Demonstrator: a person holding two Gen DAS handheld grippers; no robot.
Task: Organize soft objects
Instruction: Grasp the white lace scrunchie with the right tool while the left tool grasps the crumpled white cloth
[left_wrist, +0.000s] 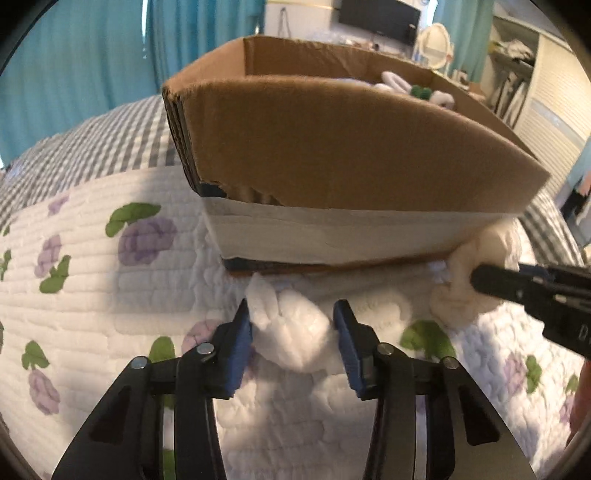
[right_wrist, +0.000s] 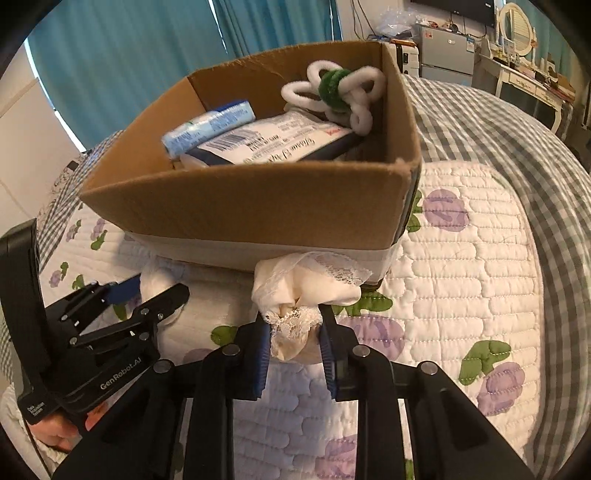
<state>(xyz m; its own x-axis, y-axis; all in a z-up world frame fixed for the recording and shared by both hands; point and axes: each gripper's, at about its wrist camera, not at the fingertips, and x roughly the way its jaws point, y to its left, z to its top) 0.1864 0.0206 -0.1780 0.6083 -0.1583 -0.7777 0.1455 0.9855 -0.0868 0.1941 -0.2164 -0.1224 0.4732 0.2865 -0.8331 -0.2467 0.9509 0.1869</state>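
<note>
A cardboard box (left_wrist: 332, 147) stands on a quilted floral bedspread (left_wrist: 92, 280); it also shows in the right wrist view (right_wrist: 240, 203). Inside it lie a white and green fuzzy flower (right_wrist: 332, 92), a white packet (right_wrist: 273, 140) and a blue tissue pack (right_wrist: 210, 125). My left gripper (left_wrist: 291, 325) has its jaws around a white fluffy soft object (left_wrist: 295, 332) in front of the box. My right gripper (right_wrist: 293, 332) is shut on a cream lace cloth bundle (right_wrist: 310, 284) just below the box's near wall; the bundle also shows in the left wrist view (left_wrist: 465, 280).
A grey checked blanket (right_wrist: 498, 122) covers the bed behind the box. Teal curtains (left_wrist: 92, 55) hang at the back. A dresser with a mirror (right_wrist: 517, 44) and a small fridge (right_wrist: 447, 55) stand far right.
</note>
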